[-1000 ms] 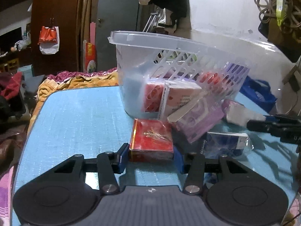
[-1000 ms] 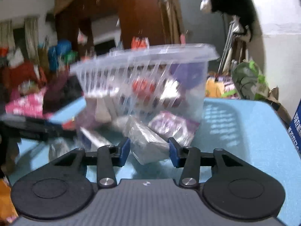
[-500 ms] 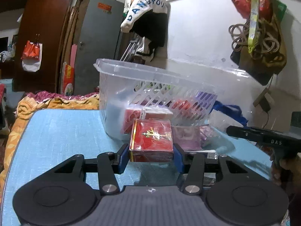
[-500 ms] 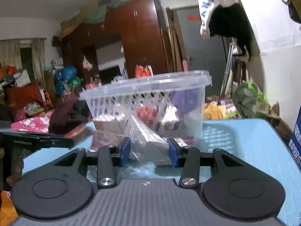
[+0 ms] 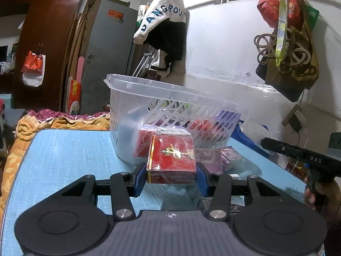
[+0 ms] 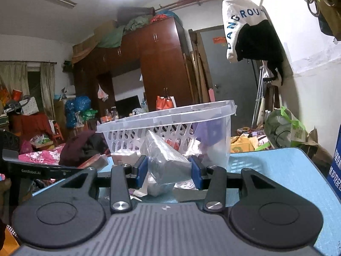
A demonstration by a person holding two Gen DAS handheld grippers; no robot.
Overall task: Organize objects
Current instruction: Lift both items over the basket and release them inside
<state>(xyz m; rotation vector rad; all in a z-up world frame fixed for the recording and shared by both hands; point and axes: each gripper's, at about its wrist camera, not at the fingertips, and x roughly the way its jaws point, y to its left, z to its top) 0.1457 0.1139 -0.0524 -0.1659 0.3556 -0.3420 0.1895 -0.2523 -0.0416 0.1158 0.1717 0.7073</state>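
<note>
My left gripper (image 5: 171, 176) clamps a red film-wrapped box (image 5: 172, 160), my right gripper (image 6: 168, 170) a crinkly grey plastic-bagged packet (image 6: 165, 162); either may snag the clear slotted basket's (image 6: 170, 115) rim

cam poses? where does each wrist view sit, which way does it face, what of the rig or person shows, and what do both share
Left wrist: sits behind the left gripper, facing along its fingers at the red box it clamps, with the basket behind; the right gripper and a hand show at right.
Right wrist: sits behind the right gripper, clamped on a plastic-wrapped grey pack; the left gripper enters from the left.
Shared: the basket, the blue table, the hanging white and black garment.
</note>
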